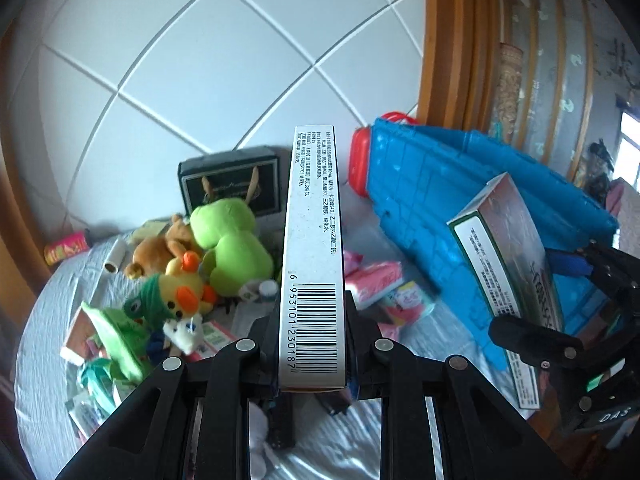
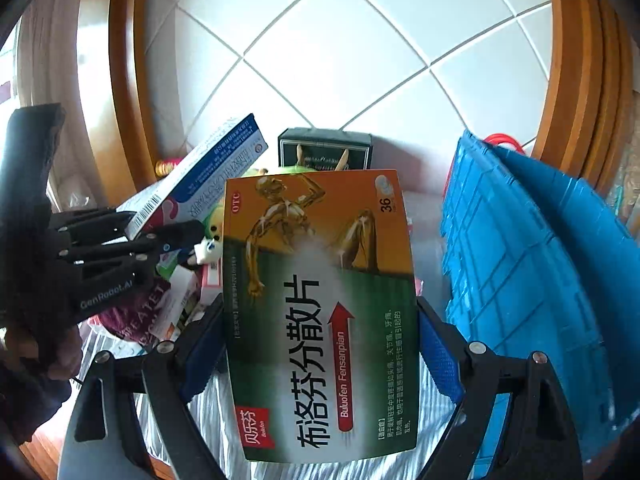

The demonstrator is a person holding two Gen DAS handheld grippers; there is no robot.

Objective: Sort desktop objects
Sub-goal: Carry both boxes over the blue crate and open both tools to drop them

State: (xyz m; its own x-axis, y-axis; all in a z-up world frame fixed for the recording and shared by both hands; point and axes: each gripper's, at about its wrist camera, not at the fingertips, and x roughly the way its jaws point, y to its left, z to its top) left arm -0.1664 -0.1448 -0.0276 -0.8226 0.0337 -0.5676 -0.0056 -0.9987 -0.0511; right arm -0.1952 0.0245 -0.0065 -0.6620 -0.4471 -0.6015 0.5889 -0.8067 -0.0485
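- Left wrist view: the left hand-held gripper (image 1: 312, 344) clamps a narrow white box (image 1: 314, 248), long axis running up frame centre; the blue bin (image 1: 436, 200) lies to its upper right.
- Right wrist view: the right hand-held gripper (image 2: 320, 344) grips a wide green-and-orange box (image 2: 320, 300); the bin's wall (image 2: 520, 260) stands just right of it, so this hand looks nearer.

Blue crate (image 1: 432, 200) walls right; plush pile (image 1: 224, 240) (dense) blocks left
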